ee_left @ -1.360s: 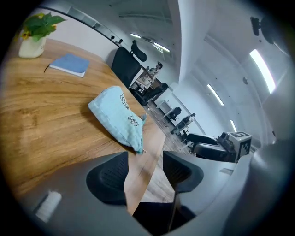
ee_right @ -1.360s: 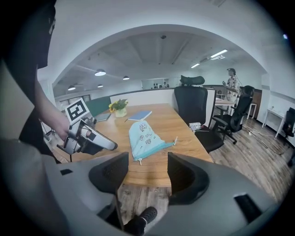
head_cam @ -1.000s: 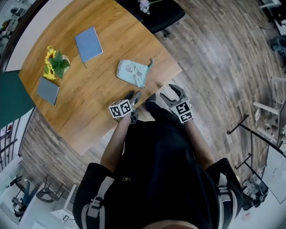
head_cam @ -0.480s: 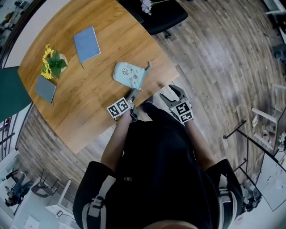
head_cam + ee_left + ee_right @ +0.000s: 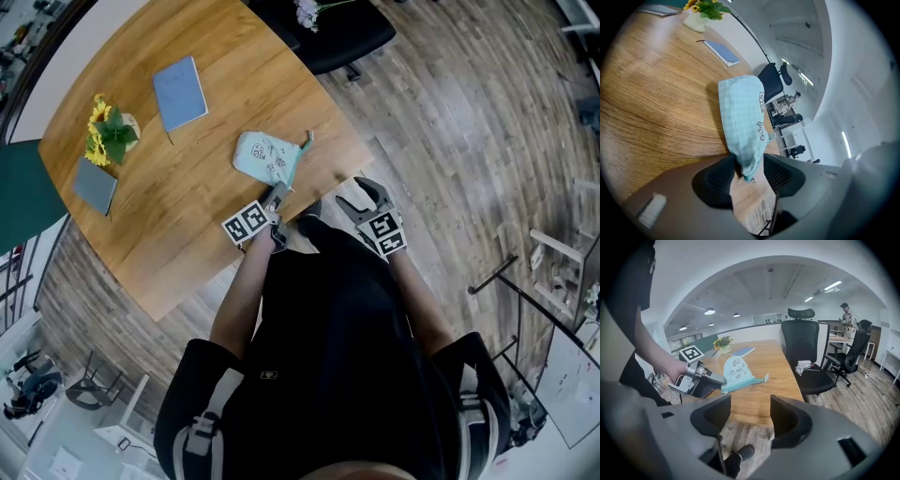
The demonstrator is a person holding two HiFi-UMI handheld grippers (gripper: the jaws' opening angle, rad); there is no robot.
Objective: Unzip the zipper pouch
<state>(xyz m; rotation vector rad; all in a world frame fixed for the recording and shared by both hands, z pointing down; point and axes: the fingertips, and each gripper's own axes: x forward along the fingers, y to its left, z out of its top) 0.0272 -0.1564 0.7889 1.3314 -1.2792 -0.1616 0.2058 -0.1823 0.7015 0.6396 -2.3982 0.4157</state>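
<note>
A pale green zipper pouch (image 5: 270, 157) printed with small drawings lies flat near the wooden table's (image 5: 187, 225) front right corner. Its zipper pull sticks out at the right end (image 5: 307, 138). My left gripper (image 5: 277, 196) is at the pouch's near end. In the left gripper view the pouch's (image 5: 743, 117) near corner hangs between the two pads of that gripper (image 5: 750, 171); the jaws have just been closing, and a narrow gap still shows beside the right pad. My right gripper (image 5: 361, 196) hovers open and empty off the table's edge, above the floor; its own view shows the pouch (image 5: 736, 371) and the left gripper (image 5: 712, 379) ahead.
A blue notebook (image 5: 182, 92), a pot of yellow flowers (image 5: 112, 136) and a grey notebook (image 5: 96, 186) lie further back on the table. A black office chair (image 5: 342, 33) stands beyond the table's right corner. The person's shoe (image 5: 743, 453) is on the wooden floor below.
My left gripper has moved forward over the table to the pouch's near end and rolled. The right gripper has stayed almost where it was.
</note>
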